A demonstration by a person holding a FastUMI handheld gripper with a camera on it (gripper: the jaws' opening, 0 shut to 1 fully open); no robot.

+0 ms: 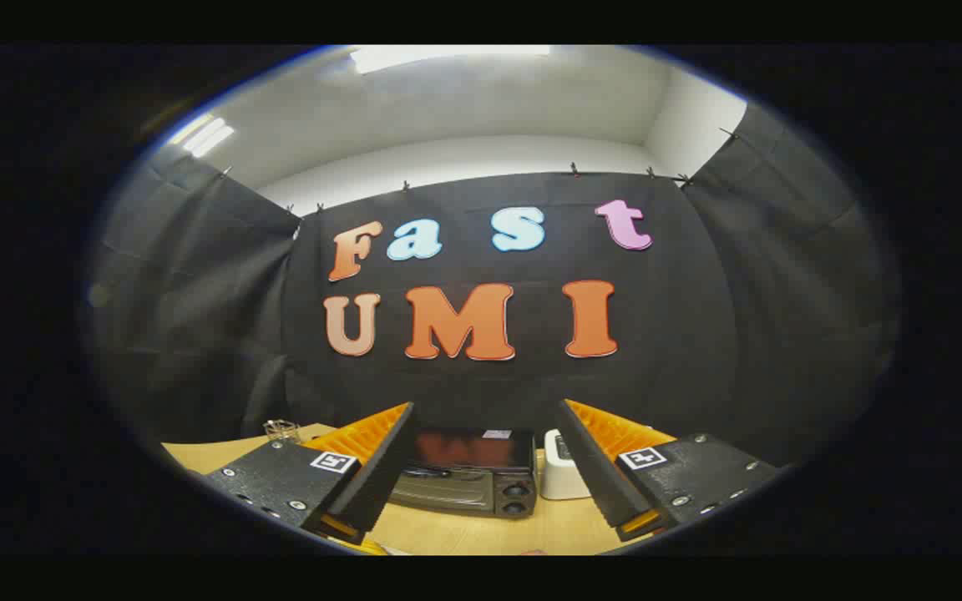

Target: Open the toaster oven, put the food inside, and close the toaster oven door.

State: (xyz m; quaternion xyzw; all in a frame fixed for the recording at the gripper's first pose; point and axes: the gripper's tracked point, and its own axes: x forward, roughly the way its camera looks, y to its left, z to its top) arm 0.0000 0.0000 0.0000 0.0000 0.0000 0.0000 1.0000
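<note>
I hold the tool (485,455) wide and empty, toaster oven (466,477) beyond its fingers, door shut. I advise approaching level to hook the door's handle (427,473).

The toaster oven (468,472) is a dark, boxy appliance standing upright on the light wooden tabletop (481,530), its front turned toward the camera and its door closed. Two round knobs sit one above the other at the right of its front, beside the glass door with a handle along its top. It stands beyond the gripper (485,409), in the gap between the spread fingers.
</note>
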